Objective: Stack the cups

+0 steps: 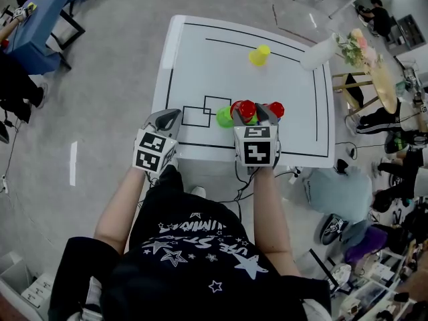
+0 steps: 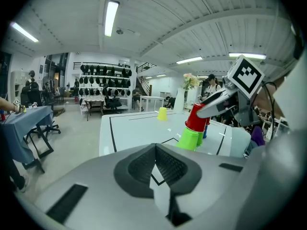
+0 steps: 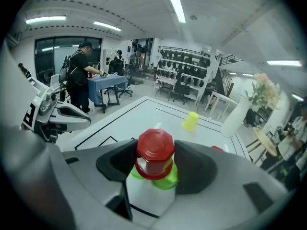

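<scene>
The white counter [image 1: 200,65], marked with black lines, carries everything. A pale vase [image 1: 319,51] of flowers stands at its far right corner.

The right hand-held gripper [image 1: 250,112] is clenched on an upturned red cup [image 1: 246,109], one jaw against each side. It holds the cup slightly tilted, with the rim down over the top of an upturned green cup [image 1: 224,118] near the counter's near edge (whether it is fully seated cannot be told).

The left hand-held gripper [image 1: 167,118] hovers at the near edge, left of the cups, its jaws closed together on nothing.

A second red cup [image 1: 275,109] stands just right of the held one. A yellow cup [image 1: 259,55] sits upturned at the far side, well apart.
</scene>
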Demonstrator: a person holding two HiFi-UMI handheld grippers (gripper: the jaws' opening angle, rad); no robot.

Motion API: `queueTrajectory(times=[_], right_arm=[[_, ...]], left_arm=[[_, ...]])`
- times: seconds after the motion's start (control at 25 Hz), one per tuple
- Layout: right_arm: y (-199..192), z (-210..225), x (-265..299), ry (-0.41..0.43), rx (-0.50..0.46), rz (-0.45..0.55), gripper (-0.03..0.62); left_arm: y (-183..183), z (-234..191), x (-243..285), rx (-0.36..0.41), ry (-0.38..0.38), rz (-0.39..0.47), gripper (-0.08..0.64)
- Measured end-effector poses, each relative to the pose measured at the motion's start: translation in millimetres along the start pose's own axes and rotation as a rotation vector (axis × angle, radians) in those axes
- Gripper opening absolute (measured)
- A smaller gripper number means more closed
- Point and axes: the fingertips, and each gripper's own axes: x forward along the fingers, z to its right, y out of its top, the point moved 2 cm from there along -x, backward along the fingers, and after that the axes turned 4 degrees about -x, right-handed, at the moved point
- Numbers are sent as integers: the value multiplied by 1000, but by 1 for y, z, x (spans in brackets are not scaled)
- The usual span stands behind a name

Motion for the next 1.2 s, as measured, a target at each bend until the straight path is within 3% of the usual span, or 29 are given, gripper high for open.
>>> queueTrajectory(times=[0.76,1.2], right_arm=[[5,3,-7,-36,0,44,259],[11,27,-56,-43,29,175,253]], left_arm=[[3,2,2,15,-9,1,11],[17,16,-13,21,44,51,11]])
